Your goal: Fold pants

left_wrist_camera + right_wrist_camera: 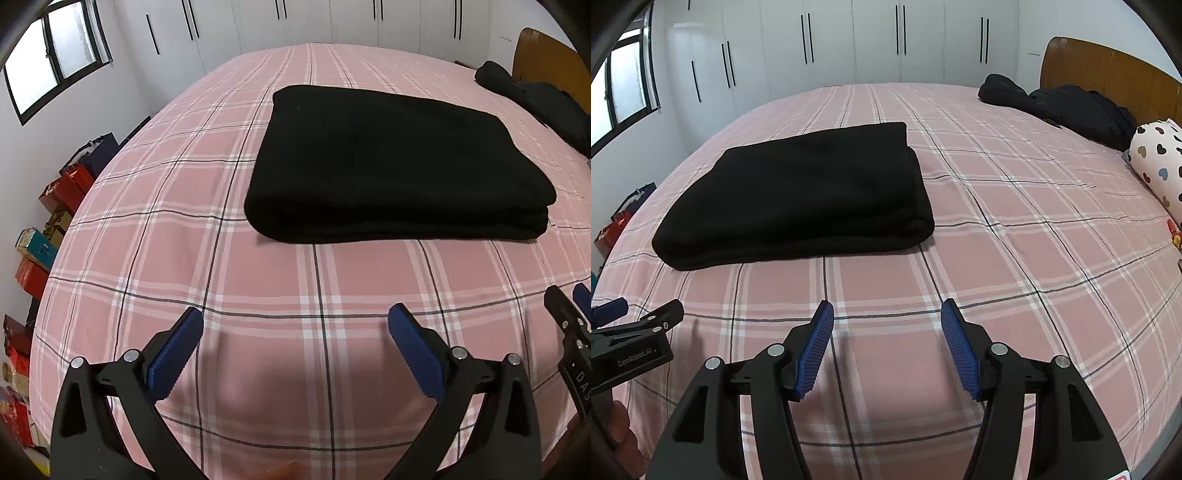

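The black pants (395,162) lie folded into a thick flat rectangle on the pink plaid bed (258,280); they also show in the right wrist view (801,195). My left gripper (295,321) is open and empty, above the bedspread a little short of the fold's near edge. My right gripper (886,314) is open and empty, also short of the pants, to their right. Each gripper shows at the edge of the other's view: the right one (569,306) and the left one (639,314).
A heap of black clothing (1067,107) lies near the wooden headboard (1108,74). A heart-print pillow (1160,158) sits at the right edge. Boxes and bags (55,206) line the floor on the left. White wardrobes (871,40) stand behind the bed.
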The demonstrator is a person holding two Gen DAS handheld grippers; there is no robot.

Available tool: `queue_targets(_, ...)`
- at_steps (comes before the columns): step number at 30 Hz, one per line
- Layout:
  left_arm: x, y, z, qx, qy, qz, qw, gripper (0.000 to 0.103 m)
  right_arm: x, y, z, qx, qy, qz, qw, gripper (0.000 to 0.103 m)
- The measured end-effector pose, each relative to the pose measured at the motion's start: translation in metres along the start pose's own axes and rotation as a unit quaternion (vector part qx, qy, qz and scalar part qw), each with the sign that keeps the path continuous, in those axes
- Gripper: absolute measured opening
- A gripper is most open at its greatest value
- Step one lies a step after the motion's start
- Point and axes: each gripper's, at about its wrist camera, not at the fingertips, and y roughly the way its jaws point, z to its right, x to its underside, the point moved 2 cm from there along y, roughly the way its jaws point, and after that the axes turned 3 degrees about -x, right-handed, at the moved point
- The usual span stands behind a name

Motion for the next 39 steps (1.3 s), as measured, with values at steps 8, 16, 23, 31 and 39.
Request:
queue_targets(8,0.0007,0.0019,0.0004,0.001,-0.004,-0.003,1.0000,0.098,0.0010,-0.0005,-0.0012,-0.003,0.000,-0.001,1.000,0.059)
queue_targets(16,-0.0001,0.0020,0.0012,0.003,-0.003,-0.001,1.0000,0.098,0.0010,-0.0024,-0.0021,-0.003,0.000,0.001,1.000,0.059)
queue_targets(23,-0.0003,-0.0009,0.0009,-0.002,-0.003,0.009,1.0000,0.098,0.0000,-0.0022,-0.0001,-0.006,-0.001,0.003,1.000,0.059)
queue_targets(31,-0.0001,0.0013,0.0020,0.005,-0.003,0.003,1.0000,0.098,0.0006,-0.0019,-0.0025,-0.007,-0.002,-0.002,1.000,0.059)
queue_targets(39,0.0002,0.0009,0.0043,0.004,0.001,0.003,1.0000,0.098,0.0014,-0.0018,-0.0046,-0.007,-0.003,-0.002,1.000,0.059)
